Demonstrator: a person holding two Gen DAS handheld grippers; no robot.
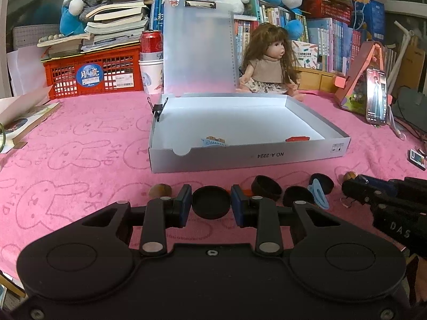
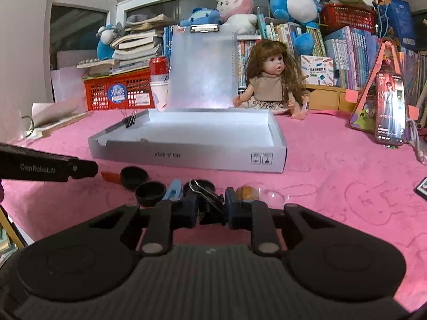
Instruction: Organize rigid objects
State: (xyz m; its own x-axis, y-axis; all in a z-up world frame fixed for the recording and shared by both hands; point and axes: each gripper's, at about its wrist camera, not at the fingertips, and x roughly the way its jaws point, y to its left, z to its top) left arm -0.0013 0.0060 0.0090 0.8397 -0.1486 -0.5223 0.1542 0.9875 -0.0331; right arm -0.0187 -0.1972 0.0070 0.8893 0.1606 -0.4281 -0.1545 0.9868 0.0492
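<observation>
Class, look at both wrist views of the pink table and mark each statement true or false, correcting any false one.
1. The left gripper is shut on a black round cap. True.
2. The right gripper holds a blue hair clip. False: its jaws are shut on a black binder clip; the blue hair clip lies on the cloth beside it.
3. The grey box has its lid closed. False: the lid stands upright at the back.
4. A binder clip is clamped on the box's left wall. True.
5. The doll lies inside the box. False: it sits behind the box.
</observation>
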